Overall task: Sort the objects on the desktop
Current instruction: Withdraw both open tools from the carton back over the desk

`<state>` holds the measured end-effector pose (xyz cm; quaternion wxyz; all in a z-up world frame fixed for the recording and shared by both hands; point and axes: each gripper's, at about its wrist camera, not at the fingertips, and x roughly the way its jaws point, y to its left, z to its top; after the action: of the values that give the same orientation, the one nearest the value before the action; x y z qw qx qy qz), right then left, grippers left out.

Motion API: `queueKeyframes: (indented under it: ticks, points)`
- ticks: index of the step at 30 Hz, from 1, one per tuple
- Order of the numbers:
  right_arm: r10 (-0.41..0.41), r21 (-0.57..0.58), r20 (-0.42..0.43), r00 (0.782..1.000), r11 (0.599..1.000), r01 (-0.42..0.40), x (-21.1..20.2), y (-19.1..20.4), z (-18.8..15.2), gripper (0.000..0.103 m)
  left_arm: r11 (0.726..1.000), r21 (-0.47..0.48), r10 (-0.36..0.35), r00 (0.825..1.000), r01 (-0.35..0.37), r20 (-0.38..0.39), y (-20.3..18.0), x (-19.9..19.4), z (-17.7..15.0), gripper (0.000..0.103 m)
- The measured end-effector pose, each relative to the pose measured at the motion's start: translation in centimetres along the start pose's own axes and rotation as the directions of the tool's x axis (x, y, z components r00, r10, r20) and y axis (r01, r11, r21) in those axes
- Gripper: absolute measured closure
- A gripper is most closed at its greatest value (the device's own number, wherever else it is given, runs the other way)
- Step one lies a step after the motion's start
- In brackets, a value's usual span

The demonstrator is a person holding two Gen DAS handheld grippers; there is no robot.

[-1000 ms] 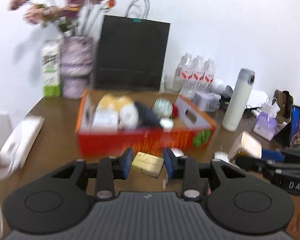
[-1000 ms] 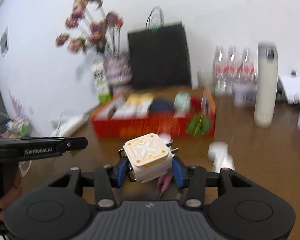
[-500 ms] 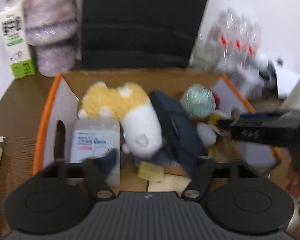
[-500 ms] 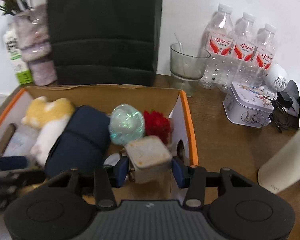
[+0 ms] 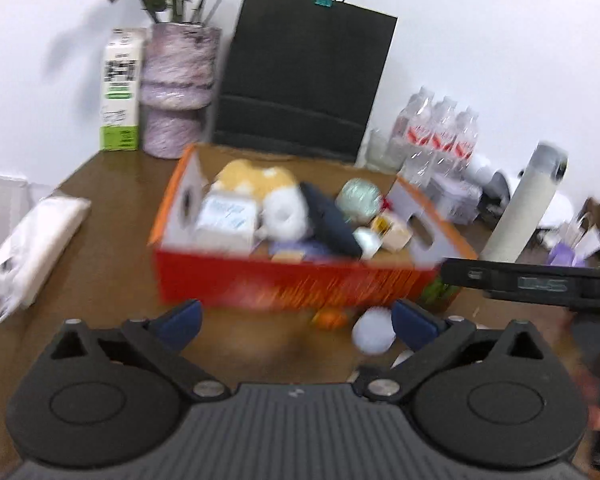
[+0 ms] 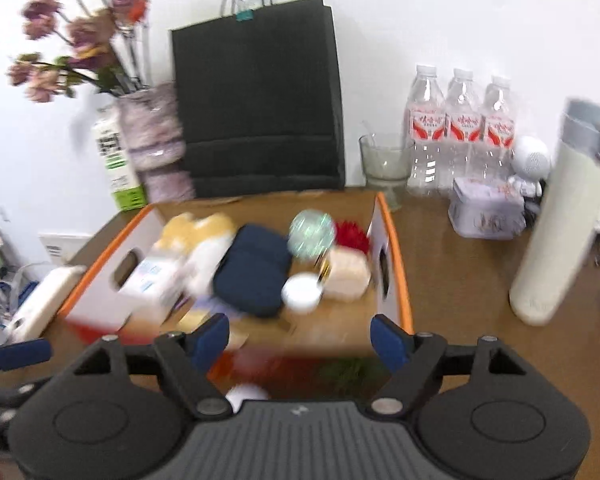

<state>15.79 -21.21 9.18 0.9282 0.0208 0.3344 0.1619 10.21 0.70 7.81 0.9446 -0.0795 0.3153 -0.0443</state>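
Both my hand-held grippers, left (image 5: 296,322) and right (image 6: 300,338), are opening, nothing between them. The orange cardboard box (image 6: 392,240) holds sorted things. Next I grab the small white ball (image 5: 374,334) lying near the box.

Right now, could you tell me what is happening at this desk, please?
A person is sorting desk clutter into the orange cardboard box with a pair of handheld tongs in each hand. Both the left tongs and the right tongs are empty, their jaws opening. The box already holds a plush toy, a navy pouch and a cream cube. A white ball and a small orange thing lie on the table in front of the box.
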Motion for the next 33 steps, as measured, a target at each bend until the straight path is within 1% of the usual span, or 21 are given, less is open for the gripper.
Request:
queueKeyframes:
  ticks: [1, 3, 4, 6, 8, 10, 12, 13, 15, 16, 17, 18, 20, 23, 26, 29, 33]
  points:
    - [0.009, 0.008, 0.004, 1.0, 1.0, -0.01, -1.0, 0.2, -1.3, 0.024, 0.999, 0.022, 0.03, 1.0, -0.03, -0.004, 0.1, -0.6, -1.4, 0.0]
    - [0.009, 0.002, 0.012, 1.0, 1.0, -0.009, -2.7, 0.7, -4.1, 0.022, 0.997, 0.046, 0.059, 0.998, -0.059, -0.005, 0.6, -1.6, -3.5, 0.0]
    - [0.003, -0.002, 0.016, 1.0, 1.0, -0.003, -3.5, 1.1, -5.6, 0.022, 0.997, 0.043, 0.059, 0.998, -0.059, 0.001, 1.1, -2.4, -5.0, 0.0]
    - [0.012, -0.008, 0.034, 0.999, 1.0, -0.012, -5.1, 1.6, -8.8, 0.022, 0.998, 0.029, 0.062, 0.998, -0.061, -0.016, 1.7, -3.3, -7.2, 0.0]
    - [0.064, -0.01, 0.051, 0.997, 0.998, -0.063, -6.5, 2.0, -11.9, 0.022, 0.998, 0.035, 0.049, 0.998, -0.047, -0.041, 1.8, -4.1, -9.0, 0.0]
    - [0.1, -0.032, 0.042, 0.994, 0.995, -0.099, -7.4, 2.5, -14.2, 0.022, 0.997, 0.063, 0.04, 0.999, -0.038, -0.028, 1.5, -5.1, -10.3, 0.0]
    - [0.084, -0.057, 0.04, 0.996, 0.995, -0.082, -8.0, 3.0, -15.8, 0.022, 0.995, 0.097, 0.038, 0.999, -0.036, -0.016, 1.0, -5.6, -11.2, 0.0]
    - [0.077, -0.074, 0.023, 0.997, 0.994, -0.075, -8.0, 3.2, -16.4, 0.022, 0.993, 0.109, 0.041, 0.999, -0.039, -0.017, 0.8, -5.6, -11.6, 0.0]
    - [0.072, -0.077, 0.018, 0.997, 0.995, -0.071, -8.1, 3.2, -17.0, 0.022, 0.991, 0.124, 0.061, 0.998, -0.056, -0.035, 0.4, -5.2, -12.4, 0.0]
    - [0.077, -0.073, 0.02, 0.997, 0.994, -0.075, -8.1, 3.2, -17.1, 0.022, 0.988, 0.135, 0.082, 0.996, -0.076, -0.044, 0.1, -4.9, -12.3, 0.0]
    - [0.071, -0.068, 0.027, 0.997, 0.995, -0.069, -8.2, 3.2, -17.3, 0.022, 0.985, 0.151, 0.087, 0.996, -0.081, -0.033, -0.2, -5.0, -12.4, 0.0]
    - [0.064, -0.067, 0.034, 0.997, 0.996, -0.062, -8.3, 3.2, -17.4, 0.022, 0.984, 0.16, 0.083, 0.996, -0.078, -0.023, -0.3, -5.1, -12.5, 0.0]
    - [0.068, -0.068, 0.032, 0.997, 0.996, -0.066, -8.3, 3.1, -17.5, 0.022, 0.983, 0.169, 0.081, 0.996, -0.076, -0.029, -0.4, -5.1, -12.8, 0.0]
    - [0.068, -0.059, 0.048, 0.996, 0.996, -0.065, -8.6, 2.9, -17.6, 0.021, 0.984, 0.164, 0.078, 0.997, -0.073, -0.022, -0.2, -5.1, -12.8, 0.0]
    - [0.068, -0.045, 0.056, 0.996, 0.997, -0.065, -8.8, 2.9, -17.7, 0.021, 0.982, 0.174, 0.077, 0.996, -0.068, -0.044, -0.3, -4.7, -12.8, 0.0]
    - [0.081, -0.028, 0.06, 0.995, 0.996, -0.079, -8.5, 2.6, -17.5, 0.021, 0.978, 0.195, 0.083, 0.995, -0.069, -0.062, -0.7, -4.4, -12.8, 0.0]
    - [0.107, 0.015, 0.066, 0.992, 0.994, -0.108, -8.3, 1.7, -17.4, 0.02, 0.977, 0.201, 0.083, 0.995, -0.069, -0.06, -0.8, -4.4, -13.0, 0.0]
